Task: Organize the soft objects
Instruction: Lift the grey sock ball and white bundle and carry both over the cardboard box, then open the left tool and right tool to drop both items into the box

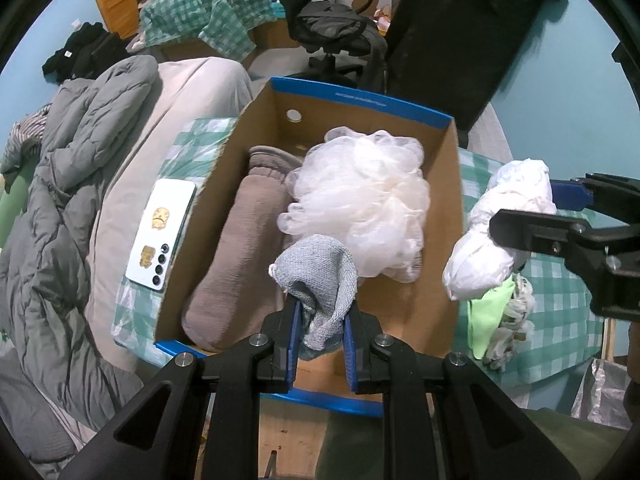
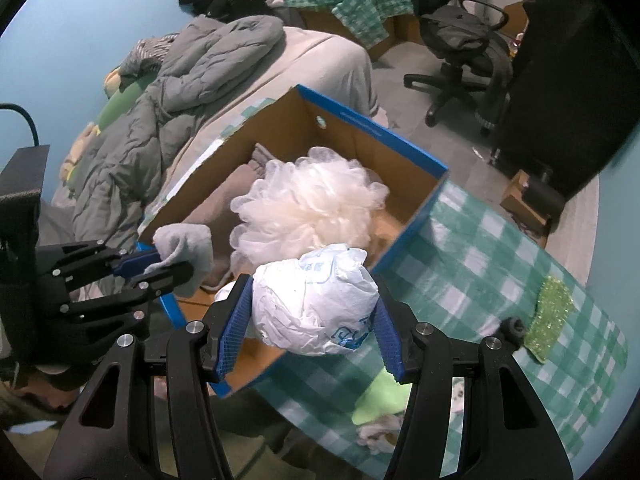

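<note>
A cardboard box with blue rims [image 1: 436, 216] [image 2: 416, 216] stands on a checked cloth. In it lie a brown fleece roll [image 1: 236, 248] [image 2: 224, 216] and a white mesh bath pouf [image 1: 368, 200] [image 2: 308, 204]. My left gripper [image 1: 320, 320] [image 2: 160, 270] is shut on a grey knit cloth [image 1: 320, 280] [image 2: 188, 248] over the box's near end. My right gripper [image 2: 316, 320] [image 1: 544, 212] is shut on a crumpled white plastic bag [image 2: 316, 304] [image 1: 496, 232], held beside the box's right wall.
A green cloth [image 1: 490, 312] [image 2: 380, 398] and a pale patterned rag [image 1: 516, 320] lie on the checked cloth [image 2: 500, 280] right of the box. A green sponge cloth [image 2: 554, 316] lies farther right. A white phone [image 1: 160, 236] lies left of the box. A grey duvet [image 1: 60, 200] covers the bed.
</note>
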`<state>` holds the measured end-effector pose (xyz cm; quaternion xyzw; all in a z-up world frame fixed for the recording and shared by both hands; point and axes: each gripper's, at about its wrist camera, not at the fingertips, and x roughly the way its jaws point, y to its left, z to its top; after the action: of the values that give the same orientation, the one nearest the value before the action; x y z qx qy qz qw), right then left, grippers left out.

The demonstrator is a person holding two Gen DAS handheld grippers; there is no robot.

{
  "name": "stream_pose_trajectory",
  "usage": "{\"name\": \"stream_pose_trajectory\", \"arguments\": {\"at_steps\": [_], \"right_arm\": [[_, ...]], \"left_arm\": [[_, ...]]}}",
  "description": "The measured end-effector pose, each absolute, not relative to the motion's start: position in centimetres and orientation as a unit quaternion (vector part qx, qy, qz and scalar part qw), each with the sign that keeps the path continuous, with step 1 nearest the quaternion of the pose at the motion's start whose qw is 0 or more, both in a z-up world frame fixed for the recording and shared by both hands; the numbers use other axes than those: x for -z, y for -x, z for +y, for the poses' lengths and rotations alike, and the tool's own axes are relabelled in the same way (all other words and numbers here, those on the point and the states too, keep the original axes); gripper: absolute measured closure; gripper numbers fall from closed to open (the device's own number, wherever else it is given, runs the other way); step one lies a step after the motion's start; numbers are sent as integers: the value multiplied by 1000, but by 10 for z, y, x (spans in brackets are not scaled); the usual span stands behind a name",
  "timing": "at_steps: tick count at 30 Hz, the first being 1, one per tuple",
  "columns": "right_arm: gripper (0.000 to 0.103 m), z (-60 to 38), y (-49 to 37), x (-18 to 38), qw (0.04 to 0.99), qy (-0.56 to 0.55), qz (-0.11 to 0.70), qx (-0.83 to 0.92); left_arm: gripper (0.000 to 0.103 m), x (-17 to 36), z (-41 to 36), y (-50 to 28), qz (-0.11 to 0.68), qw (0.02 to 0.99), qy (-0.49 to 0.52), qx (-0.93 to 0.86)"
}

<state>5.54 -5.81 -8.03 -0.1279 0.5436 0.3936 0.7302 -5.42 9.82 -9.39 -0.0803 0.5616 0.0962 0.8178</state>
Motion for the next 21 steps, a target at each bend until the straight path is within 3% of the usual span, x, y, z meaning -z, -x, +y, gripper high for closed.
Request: {"name": "stream_pose_trajectory", "arguments": {"at_steps": [21], "right_arm": [[44, -8, -40, 122, 691, 152, 581, -403]], "left_arm": [[81, 132, 124, 44, 594, 794, 90, -87]]}}
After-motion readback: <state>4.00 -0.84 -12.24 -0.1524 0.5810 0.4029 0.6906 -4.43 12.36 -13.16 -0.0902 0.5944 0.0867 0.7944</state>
